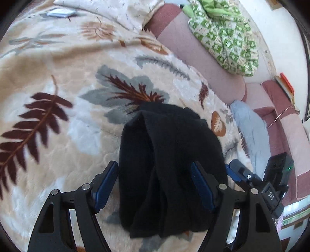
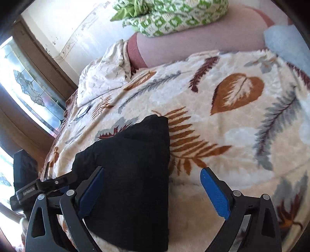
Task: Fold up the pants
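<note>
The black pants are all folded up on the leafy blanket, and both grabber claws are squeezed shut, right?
Almost. The black pants do lie folded on the leafy blanket, but the claws are not shut. In the left wrist view the left gripper stands wide open around the pants, and in the right wrist view the right gripper is wide open too, holding nothing.

A bed (image 1: 193,48) carries a leaf-patterned blanket (image 1: 58,77). On the blanket lie folded black pants (image 1: 170,164), a cream pillow (image 1: 124,11) and a grey cloth (image 1: 251,131).
</note>
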